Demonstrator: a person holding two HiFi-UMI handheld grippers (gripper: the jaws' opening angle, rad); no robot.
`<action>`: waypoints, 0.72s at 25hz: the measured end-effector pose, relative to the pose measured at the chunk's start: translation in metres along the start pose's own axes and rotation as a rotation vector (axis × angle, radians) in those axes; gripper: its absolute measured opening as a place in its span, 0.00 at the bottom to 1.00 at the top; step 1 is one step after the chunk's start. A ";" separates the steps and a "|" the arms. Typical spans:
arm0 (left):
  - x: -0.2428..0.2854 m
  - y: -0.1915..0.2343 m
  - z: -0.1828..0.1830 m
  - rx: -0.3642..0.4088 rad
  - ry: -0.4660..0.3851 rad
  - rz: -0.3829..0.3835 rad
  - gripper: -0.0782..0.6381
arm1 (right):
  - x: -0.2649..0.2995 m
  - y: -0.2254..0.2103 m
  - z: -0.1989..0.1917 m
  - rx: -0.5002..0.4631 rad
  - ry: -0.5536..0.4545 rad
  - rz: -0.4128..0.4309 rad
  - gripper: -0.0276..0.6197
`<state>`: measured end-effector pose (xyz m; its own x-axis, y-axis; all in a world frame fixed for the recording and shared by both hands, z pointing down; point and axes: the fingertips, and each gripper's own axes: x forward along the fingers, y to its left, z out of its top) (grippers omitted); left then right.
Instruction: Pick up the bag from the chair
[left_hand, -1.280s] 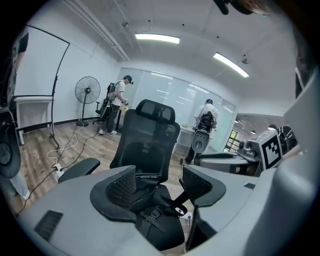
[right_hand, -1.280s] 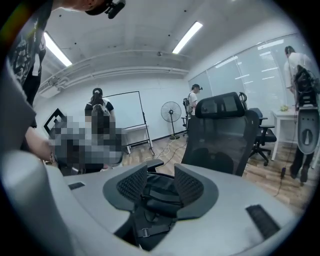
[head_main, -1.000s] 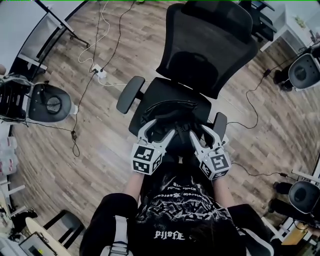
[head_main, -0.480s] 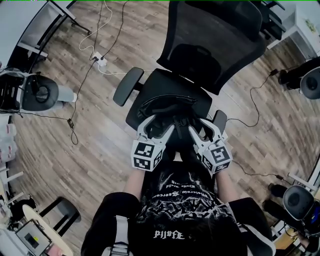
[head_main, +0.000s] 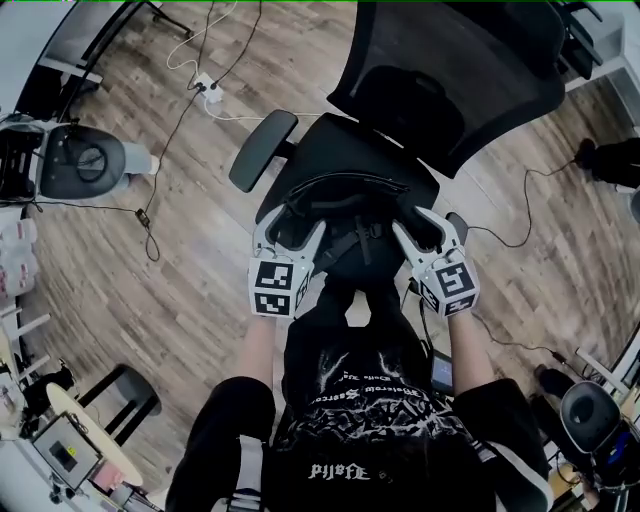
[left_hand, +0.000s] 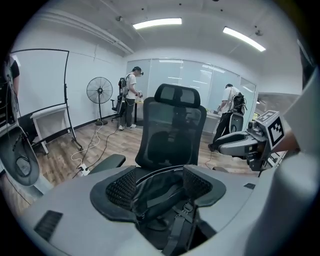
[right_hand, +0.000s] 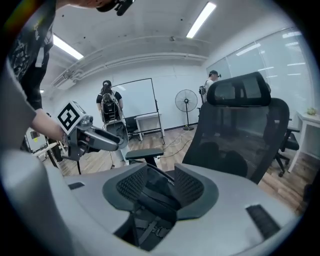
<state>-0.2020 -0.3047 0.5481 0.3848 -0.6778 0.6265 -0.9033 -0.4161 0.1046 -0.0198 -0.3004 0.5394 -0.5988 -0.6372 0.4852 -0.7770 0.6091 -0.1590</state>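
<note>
A black bag (head_main: 350, 208) with straps and buckles lies on the seat of a black mesh office chair (head_main: 455, 75). In the head view my left gripper (head_main: 290, 222) is at the bag's left end and my right gripper (head_main: 425, 226) at its right end. The left gripper (left_hand: 160, 186) is open, with the bag (left_hand: 159, 197) and its strap low between the pads, no pad pressing. The right gripper (right_hand: 161, 186) is open too, and the bag's rim (right_hand: 156, 196) sits in the gap. The other gripper shows at the side of each gripper view.
The chair's left armrest (head_main: 262, 148) juts out beside my left gripper. Cables and a power strip (head_main: 208, 88) lie on the wooden floor behind. A round stand base (head_main: 88, 165) is at the left. A floor fan (left_hand: 100, 92), a whiteboard and people stand far off.
Both grippers have moved forward and down over the seat and spread apart to the bag's two ends. The bag has not moved.
</note>
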 end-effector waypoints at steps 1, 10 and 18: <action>0.006 0.004 -0.004 0.003 0.012 0.000 0.53 | 0.006 -0.003 -0.006 -0.011 0.015 0.006 0.33; 0.054 0.051 -0.053 -0.083 0.083 0.013 0.53 | 0.058 -0.046 -0.053 -0.010 0.081 -0.032 0.33; 0.111 0.065 -0.094 -0.055 0.158 -0.041 0.53 | 0.098 -0.081 -0.111 -0.055 0.185 0.024 0.46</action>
<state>-0.2356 -0.3499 0.6973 0.3910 -0.5551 0.7341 -0.8979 -0.4052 0.1719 0.0057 -0.3601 0.6950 -0.5670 -0.5274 0.6328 -0.7482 0.6510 -0.1278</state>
